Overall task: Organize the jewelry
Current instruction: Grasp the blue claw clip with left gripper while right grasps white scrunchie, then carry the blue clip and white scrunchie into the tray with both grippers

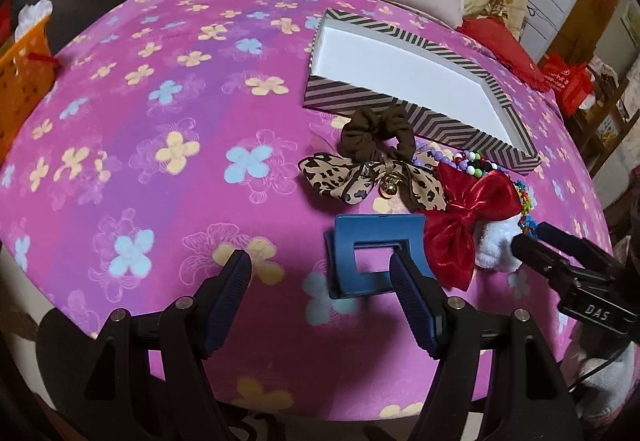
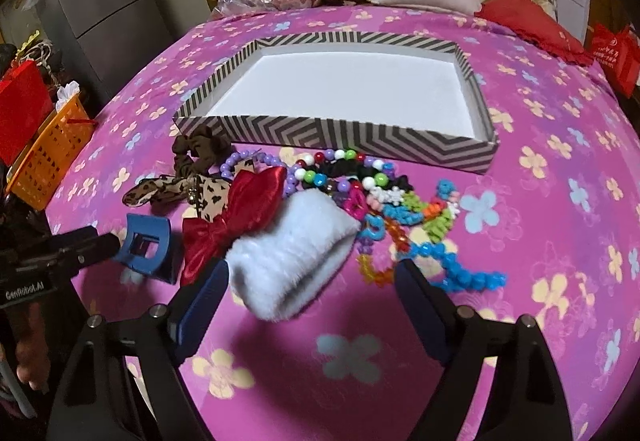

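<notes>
Left wrist view showed the left tool [image 1: 320,273] spread wide, nothing between its pads, hovering low over a blue rectangular plastic hair claw [image 1: 370,255] lying on the pink flower-print cloth surface [image 1: 160,121]. One fingertip overlapped the claw's frame in the picture; contact could not be confirmed.

Right wrist view showed the right tool [image 2: 310,281] also spread, with a white fluffy fabric band [image 2: 296,257] lying between the fingers. The left finger sat just beside the band's edge; the pads did not appear to press it.

Striped zigzag-patterned shallow cardboard box [image 2: 332,133] with white interior stood beyond the pile, and its visible floor held nothing.

Still outside the box, heaped just in front of its near wall:
- brown fabric scrunchie [image 2: 196,149]
- leopard-print ribbon bow with a small gold bell [image 1: 360,181]
- shiny red satin bow [image 2: 244,213]
- purple bead bracelet [image 2: 256,161]
- multicoloured round-bead string [image 2: 344,169]
- bright plastic-link chains, blue, green, orange [image 2: 420,233]

Judgement: task looked barely started. No item was in the box; every piece remained to be moved. Both tools looked set for first pickups, claw on the left, fluffy band on the right.
</notes>
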Tool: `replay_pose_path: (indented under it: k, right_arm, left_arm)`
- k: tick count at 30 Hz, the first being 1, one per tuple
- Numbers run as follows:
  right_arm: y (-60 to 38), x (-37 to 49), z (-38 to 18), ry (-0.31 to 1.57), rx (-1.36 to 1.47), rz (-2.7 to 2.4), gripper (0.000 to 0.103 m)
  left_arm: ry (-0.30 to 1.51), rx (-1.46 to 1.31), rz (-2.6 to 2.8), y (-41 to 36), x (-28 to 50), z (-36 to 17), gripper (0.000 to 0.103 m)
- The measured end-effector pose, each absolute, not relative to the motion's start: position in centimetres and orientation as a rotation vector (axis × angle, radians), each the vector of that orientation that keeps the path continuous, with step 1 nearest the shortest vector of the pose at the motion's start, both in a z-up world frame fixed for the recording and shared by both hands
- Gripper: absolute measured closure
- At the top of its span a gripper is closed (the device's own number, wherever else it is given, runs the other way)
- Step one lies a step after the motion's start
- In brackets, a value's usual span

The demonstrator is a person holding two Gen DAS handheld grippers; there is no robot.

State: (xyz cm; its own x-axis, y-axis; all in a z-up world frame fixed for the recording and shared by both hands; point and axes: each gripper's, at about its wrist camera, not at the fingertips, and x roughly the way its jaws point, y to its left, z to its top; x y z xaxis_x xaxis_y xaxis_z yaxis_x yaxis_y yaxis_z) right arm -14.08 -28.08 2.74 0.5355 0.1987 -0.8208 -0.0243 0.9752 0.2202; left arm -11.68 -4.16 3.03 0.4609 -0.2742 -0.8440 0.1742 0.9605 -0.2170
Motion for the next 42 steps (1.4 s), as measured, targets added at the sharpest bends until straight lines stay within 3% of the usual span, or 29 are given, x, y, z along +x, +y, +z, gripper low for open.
replay_pose_path:
  k: [2,4,11,13,15,39,40,42]
  right_arm:
    - [-27.7,-13.6,2.3,1.012,0.210,0.158,0.022]
    - [-27.3,-13.0,1.5,1.030,0.235,0.192,0.038]
    - [-27.8,-13.4,1.0,1.012,0.249,0.230,0.054]
    - [-28.1,-13.6,1.1,1.006,0.254,0.238,0.057]
    - [-28.4,-13.7,1.1,1.002,0.256,0.246,0.058]
    - [-28.9,-13.4,0.4,1.009,0.296,0.268,0.054]
    - [-28.9,-13.4,0.3,1.009,0.291,0.269,0.054]
    - [-28.8,-13.3,0.3,1.008,0.284,0.271,0.054]
  left_arm:
    - [1.060,-0.101,-0.277,-4.3,-11.6,2.9,0.037]
    - [1.066,-0.095,-0.279,-4.5,-11.5,2.6,0.037]
    - [1.090,-0.091,-0.296,-5.3,-10.8,2.2,0.037]
    - [1.102,-0.098,-0.313,-5.7,-10.7,2.0,0.047]
    - [1.112,-0.104,-0.331,-6.1,-10.6,1.9,0.053]
    - [1.138,-0.099,-0.360,-8.3,-10.8,2.0,0.053]
    - [1.129,-0.091,-0.357,-8.3,-10.9,2.1,0.060]
    - [1.096,-0.052,-0.335,-8.1,-10.9,2.2,0.084]
